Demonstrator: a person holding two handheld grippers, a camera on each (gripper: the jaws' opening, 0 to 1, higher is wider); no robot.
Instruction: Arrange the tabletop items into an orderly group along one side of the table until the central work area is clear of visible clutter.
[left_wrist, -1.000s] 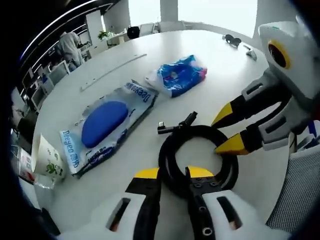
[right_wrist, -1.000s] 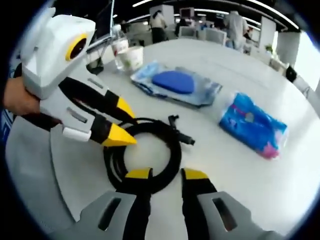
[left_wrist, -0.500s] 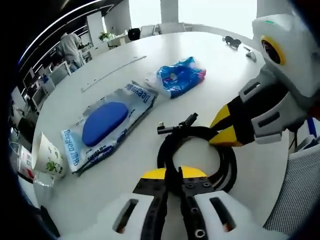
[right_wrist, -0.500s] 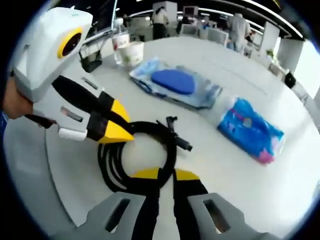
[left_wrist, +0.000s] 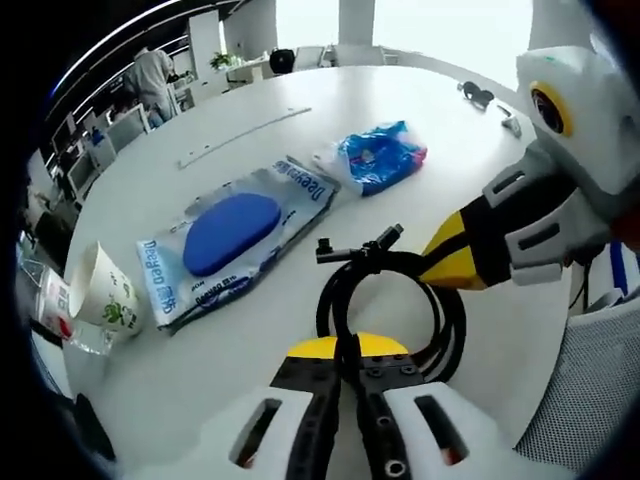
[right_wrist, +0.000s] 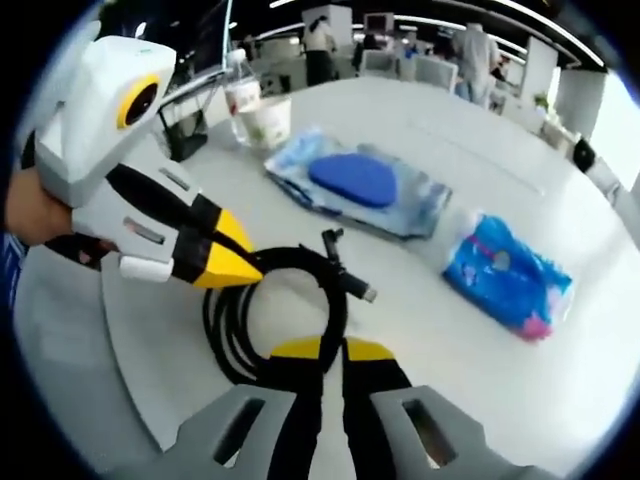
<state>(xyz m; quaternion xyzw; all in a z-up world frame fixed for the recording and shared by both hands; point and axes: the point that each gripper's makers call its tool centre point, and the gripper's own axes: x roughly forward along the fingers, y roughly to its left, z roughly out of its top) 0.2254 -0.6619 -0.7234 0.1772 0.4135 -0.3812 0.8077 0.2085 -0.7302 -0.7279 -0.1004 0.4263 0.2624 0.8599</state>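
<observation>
A coiled black cable (left_wrist: 392, 300) (right_wrist: 275, 312) lies on the white table, its two plug ends sticking out of the coil. My left gripper (left_wrist: 347, 351) is shut on the near side of the coil. My right gripper (right_wrist: 331, 351) is shut on the opposite side; it also shows in the left gripper view as the right gripper (left_wrist: 455, 262) clamped on the coil's far edge. The left gripper (right_wrist: 228, 268) enters the right gripper view from the left, held by a hand. A blue pad in a clear packet (left_wrist: 235, 232) (right_wrist: 362, 185) and a blue tissue pack (left_wrist: 379, 156) (right_wrist: 508, 268) lie beyond.
A paper cup (left_wrist: 103, 296) (right_wrist: 266, 120) stands by a plastic bottle (right_wrist: 238, 95) at the table's edge. A thin white strip (left_wrist: 243, 136) lies farther back. Small dark items (left_wrist: 478, 96) sit at the far end. A mesh chair (left_wrist: 590, 395) stands beside the table.
Both grippers have gone from open around the coil to shut on its strands. The coil is squeezed narrower and both views have shifted slightly.
</observation>
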